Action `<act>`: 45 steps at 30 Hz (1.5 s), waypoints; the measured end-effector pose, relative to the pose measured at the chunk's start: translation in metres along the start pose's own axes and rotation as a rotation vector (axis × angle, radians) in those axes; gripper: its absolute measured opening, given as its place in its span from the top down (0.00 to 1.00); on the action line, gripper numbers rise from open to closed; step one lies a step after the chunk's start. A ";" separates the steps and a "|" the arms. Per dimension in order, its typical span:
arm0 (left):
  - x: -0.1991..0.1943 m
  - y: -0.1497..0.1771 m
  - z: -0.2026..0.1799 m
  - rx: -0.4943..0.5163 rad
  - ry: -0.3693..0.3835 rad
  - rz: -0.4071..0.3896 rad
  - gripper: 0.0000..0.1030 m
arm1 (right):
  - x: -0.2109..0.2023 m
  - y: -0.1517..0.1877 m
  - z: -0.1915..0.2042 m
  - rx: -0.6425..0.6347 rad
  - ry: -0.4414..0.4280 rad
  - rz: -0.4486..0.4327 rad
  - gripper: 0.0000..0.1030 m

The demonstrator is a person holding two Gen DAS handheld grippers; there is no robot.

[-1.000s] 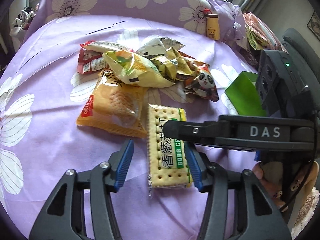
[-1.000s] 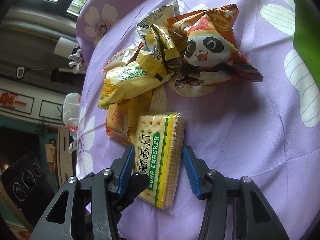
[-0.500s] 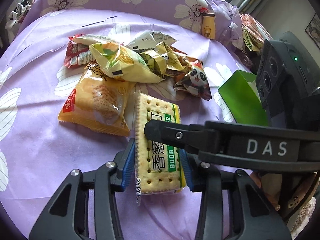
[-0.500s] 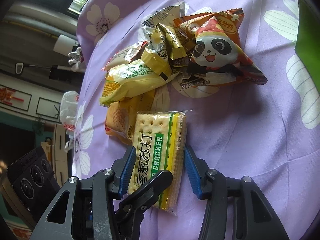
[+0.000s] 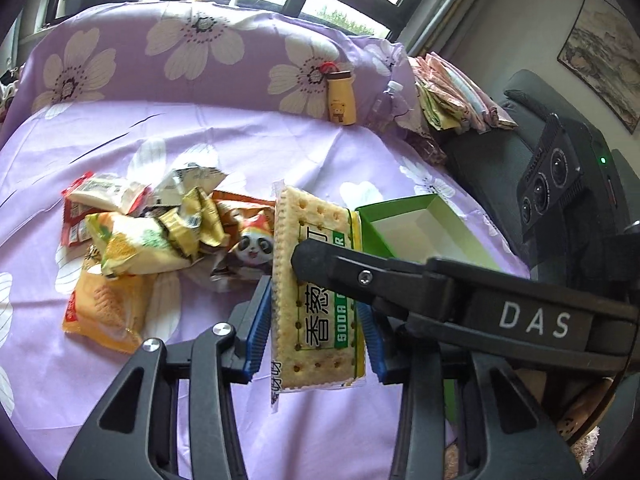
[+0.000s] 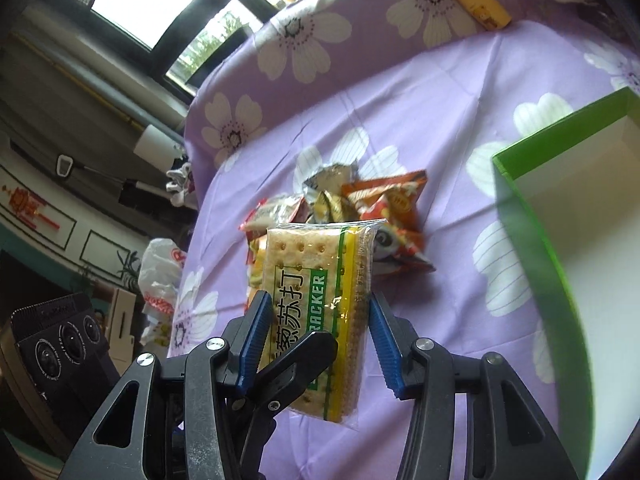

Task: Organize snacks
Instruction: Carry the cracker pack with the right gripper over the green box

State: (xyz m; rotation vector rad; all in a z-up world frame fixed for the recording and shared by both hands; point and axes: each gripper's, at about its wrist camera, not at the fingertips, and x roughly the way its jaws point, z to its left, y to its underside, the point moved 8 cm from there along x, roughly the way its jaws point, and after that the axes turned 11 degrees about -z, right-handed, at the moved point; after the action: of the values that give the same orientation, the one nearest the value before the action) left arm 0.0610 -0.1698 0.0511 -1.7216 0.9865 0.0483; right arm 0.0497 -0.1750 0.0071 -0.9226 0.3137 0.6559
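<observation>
A soda cracker pack (image 5: pixel 316 292) with a green and yellow label is held above the purple floral cloth (image 5: pixel 200 152). My left gripper (image 5: pixel 316 336) is shut on its sides. My right gripper (image 6: pixel 316 340) also straddles the cracker pack (image 6: pixel 320 300); its blue pads (image 6: pixel 382 340) sit close to the pack's edges. The right gripper's finger (image 5: pixel 400 284) crosses the pack in the left wrist view. A pile of snack bags lies on the cloth, with a panda bag (image 5: pixel 248 248), a yellow bag (image 5: pixel 136 248) and an orange cracker bag (image 5: pixel 104 312). An open green box (image 5: pixel 416 232) stands to the right.
A small yellow bottle (image 5: pixel 342 98) leans on the raised cloth at the back. Folded wrappers (image 5: pixel 452 96) lie at the far right, beside a dark chair (image 5: pixel 500 168). The green box (image 6: pixel 568 240) has a white empty inside. Windows run along the back.
The cracker pack has been lifted off the cloth by both grippers and carried up and to the right, toward the green box. The left jaws closed onto its sides.
</observation>
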 end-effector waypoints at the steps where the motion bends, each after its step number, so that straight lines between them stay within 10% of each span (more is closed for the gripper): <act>1: 0.004 -0.002 -0.008 0.007 0.012 -0.001 0.62 | -0.006 -0.005 -0.006 0.009 0.007 -0.018 0.49; 14: 0.064 0.006 -0.094 0.046 0.165 0.082 0.65 | -0.067 -0.042 -0.089 0.118 0.160 -0.177 0.49; 45: 0.110 0.049 -0.143 0.007 0.218 0.248 0.64 | -0.087 -0.036 -0.177 0.281 0.318 -0.175 0.48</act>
State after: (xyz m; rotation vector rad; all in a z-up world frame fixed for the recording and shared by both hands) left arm 0.0418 -0.3524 0.0170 -1.6128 1.3566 0.0180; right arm 0.0104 -0.3685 -0.0272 -0.7718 0.5857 0.2921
